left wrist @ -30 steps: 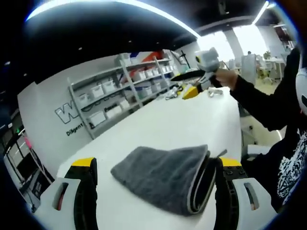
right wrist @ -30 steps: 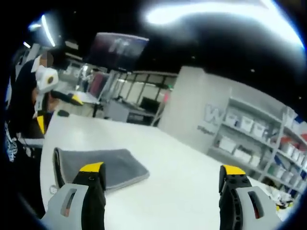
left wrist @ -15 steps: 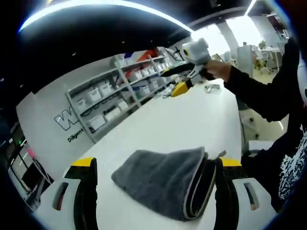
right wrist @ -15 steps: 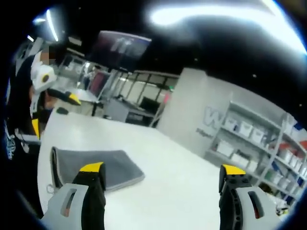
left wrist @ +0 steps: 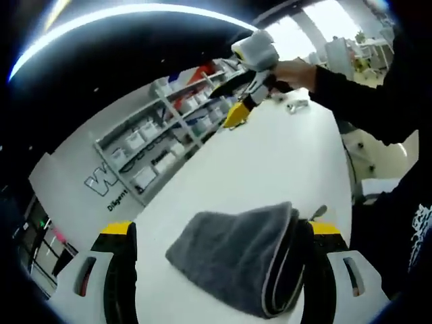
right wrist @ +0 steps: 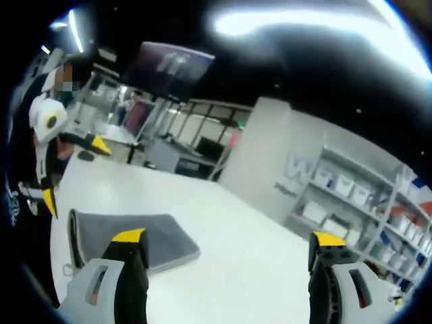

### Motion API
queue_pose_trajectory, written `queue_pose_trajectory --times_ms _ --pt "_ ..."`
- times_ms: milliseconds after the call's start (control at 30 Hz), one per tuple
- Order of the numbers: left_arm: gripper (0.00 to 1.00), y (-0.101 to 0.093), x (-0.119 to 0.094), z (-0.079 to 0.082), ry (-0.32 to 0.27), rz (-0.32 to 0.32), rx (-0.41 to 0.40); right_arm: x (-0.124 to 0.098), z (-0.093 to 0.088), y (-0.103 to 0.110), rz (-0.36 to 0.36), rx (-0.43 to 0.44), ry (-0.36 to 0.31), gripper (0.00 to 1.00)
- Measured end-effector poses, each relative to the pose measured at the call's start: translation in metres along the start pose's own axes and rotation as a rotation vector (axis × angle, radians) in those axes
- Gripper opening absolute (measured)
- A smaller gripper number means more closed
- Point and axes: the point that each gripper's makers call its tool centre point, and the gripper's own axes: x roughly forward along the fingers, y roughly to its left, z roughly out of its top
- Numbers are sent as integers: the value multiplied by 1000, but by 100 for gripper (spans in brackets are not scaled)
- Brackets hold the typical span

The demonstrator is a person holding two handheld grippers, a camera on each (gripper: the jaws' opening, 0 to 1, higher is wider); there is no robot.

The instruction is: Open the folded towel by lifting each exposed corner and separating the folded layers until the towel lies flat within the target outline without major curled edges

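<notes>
A grey folded towel (left wrist: 243,258) lies on the white table (left wrist: 270,169), its stacked edges with pale trim turned toward the right jaw. My left gripper (left wrist: 219,233) stands open just above it, one jaw on each side of the towel. The right gripper (left wrist: 239,108) hangs in the air far off over the table, held by a hand in a black sleeve. In the right gripper view the towel (right wrist: 125,236) lies at the lower left, partly behind the left jaw. My right gripper (right wrist: 226,239) is open with nothing between its jaws. The left gripper (right wrist: 57,145) shows at the far left, above the towel.
Grey shelving (left wrist: 169,135) with white bins runs along the wall beyond the table's far edge. Small objects (left wrist: 297,104) lie near the table's far end. The person's dark-clothed body (left wrist: 405,223) stands at the table's right side. Bare tabletop (right wrist: 229,223) stretches beyond the towel.
The left gripper view has tilted, so the towel sits slightly more to the right. The hand with the right gripper has moved up and left in that view. The towel lies as before.
</notes>
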Motion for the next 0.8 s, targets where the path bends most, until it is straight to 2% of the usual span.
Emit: queue_pose_trajectory --times_ms 100,167,233,433,533,667,800 --pt "100 -2 3 2 -6 -3 -6 2 0 -8 -8 42 -11 100" --pt "100 1 6 3 -8 24 -17 2 4 -11 -6 73 -31 100" --pt "100 0 9 3 -2 38 5 3 6 -11 1 91 -38 100" --pt "100 -21 18 0 5 -1 22 4 9 -10 2 78 -35 100" --pt "100 -23 22 -2 22 15 62 4 9 -9 1 82 -35 100" --pt "100 -16 24 -2 41 68 120 5 10 -6 7 82 -36 100" --pt "100 -26 26 4 27 51 154 7 11 -4 13 73 -32 100"
